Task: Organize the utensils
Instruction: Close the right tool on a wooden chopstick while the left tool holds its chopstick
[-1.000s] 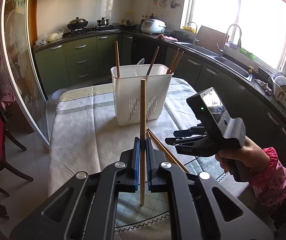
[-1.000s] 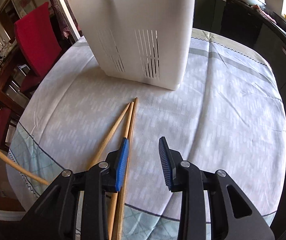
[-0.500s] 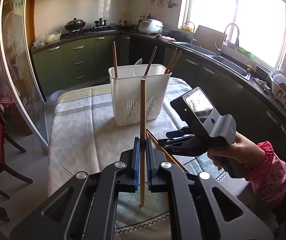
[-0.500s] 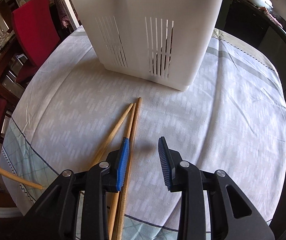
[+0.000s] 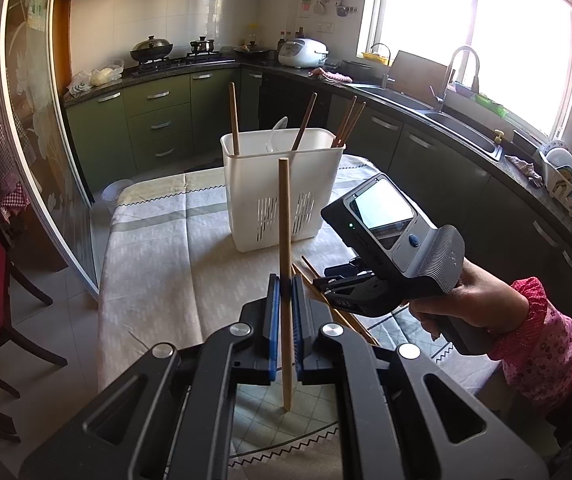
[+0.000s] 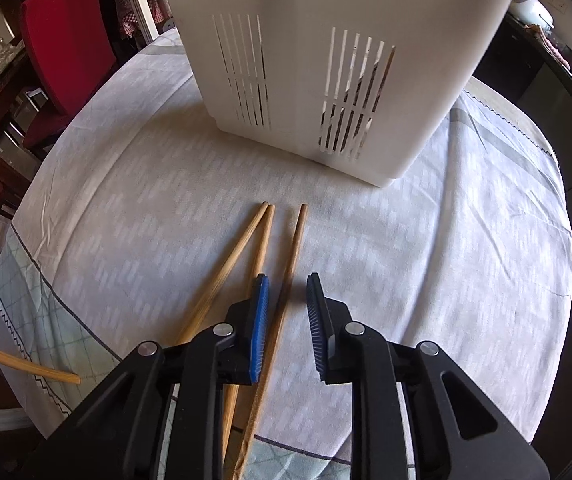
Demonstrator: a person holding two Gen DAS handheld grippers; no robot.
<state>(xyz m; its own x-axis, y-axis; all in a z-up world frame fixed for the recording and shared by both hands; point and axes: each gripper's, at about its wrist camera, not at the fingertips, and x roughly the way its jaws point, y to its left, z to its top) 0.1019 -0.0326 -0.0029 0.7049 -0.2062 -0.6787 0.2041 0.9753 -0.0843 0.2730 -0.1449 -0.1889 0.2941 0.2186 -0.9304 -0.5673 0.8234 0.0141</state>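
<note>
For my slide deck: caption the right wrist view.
Open right gripper low over three wooden chopsticks lying on the tablecloth before the white utensil holder.

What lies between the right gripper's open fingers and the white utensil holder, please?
In the right wrist view, three loose chopsticks on the tablecloth lie between the right gripper and the white utensil holder.

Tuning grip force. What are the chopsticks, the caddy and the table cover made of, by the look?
Chopsticks: wood or bamboo by the tan, matte, unlacquered look; the grain is too fine to tell which. Caddy: white moulded plastic, smooth semi-matte, with slotted vents and rounded corners. Table cover: woven cloth, pale with a patterned weave, creased and draping over the edge.
</note>
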